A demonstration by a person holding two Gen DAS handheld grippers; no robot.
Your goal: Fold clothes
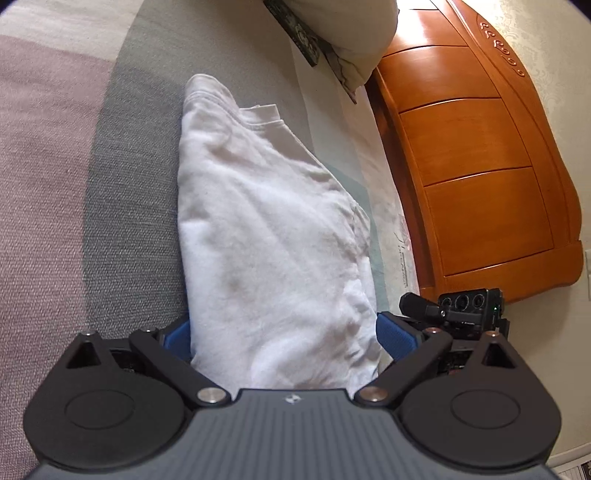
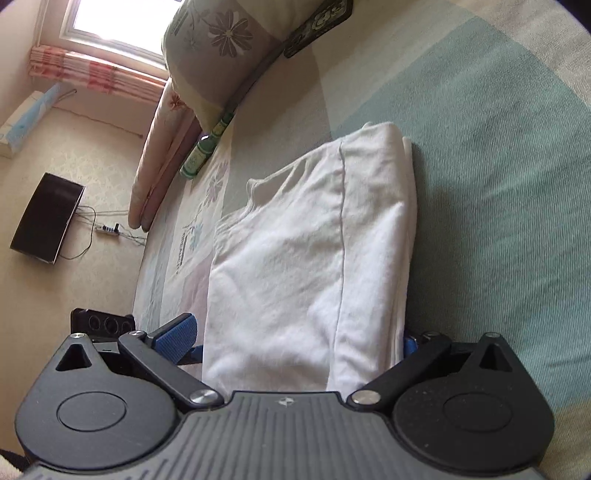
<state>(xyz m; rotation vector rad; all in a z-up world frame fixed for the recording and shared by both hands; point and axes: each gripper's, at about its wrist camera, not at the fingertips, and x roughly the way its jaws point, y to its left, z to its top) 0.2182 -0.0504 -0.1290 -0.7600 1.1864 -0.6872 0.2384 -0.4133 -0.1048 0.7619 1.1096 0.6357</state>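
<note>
White shirt [image 1: 266,229] lies folded lengthwise, running straight away from both your tongs; left tongs [image 1: 284,339] and right tongs [image 2: 299,339] each straddle its near end, spread wide.

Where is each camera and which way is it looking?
Left wrist: on the left gripper, facing along its fingers at the white garment and wooden headboard; the right gripper peeks in.
Right wrist: on the right gripper, facing the garment, pillows and window; the left gripper peeks in.
Shared: the garment on the bed, between open blue pads.
</note>
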